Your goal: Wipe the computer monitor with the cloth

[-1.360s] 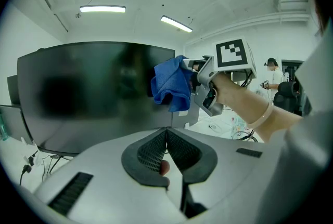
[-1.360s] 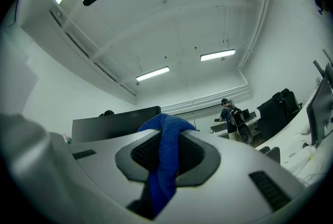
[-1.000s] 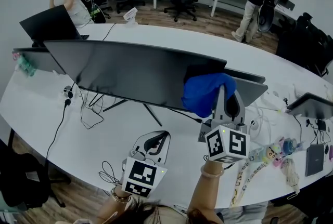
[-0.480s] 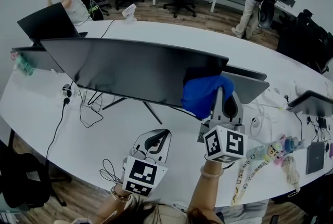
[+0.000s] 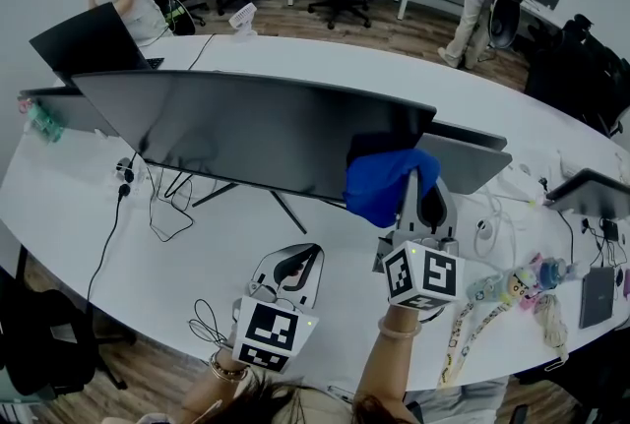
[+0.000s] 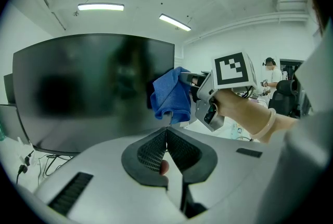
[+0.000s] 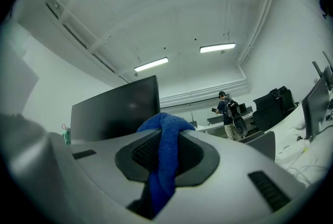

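A wide dark monitor point(image 5: 256, 132) stands on the white table point(image 5: 325, 68), its screen facing me. My right gripper point(image 5: 417, 178) is shut on a blue cloth point(image 5: 382, 180), which it holds up by the screen's lower right corner; whether the cloth touches the glass I cannot tell. In the right gripper view the cloth point(image 7: 165, 150) runs down between the jaws, with the monitor point(image 7: 117, 108) behind at the left. My left gripper point(image 5: 311, 253) hangs lower, near the table's front edge, shut with nothing in it. Its own view shows the screen point(image 6: 88, 88) and the cloth point(image 6: 169, 95) ahead.
Another monitor's back point(image 5: 463, 161) stands just right of the cloth. An open laptop point(image 5: 89, 43) sits at the far left, loose cables point(image 5: 167, 206) lie under the screen, and lanyards and small items point(image 5: 512, 294) at the right. Two people and office chairs are beyond the table.
Almost nothing: the head view has tipped slightly, and both grippers and the cloth hold their places by the monitor.
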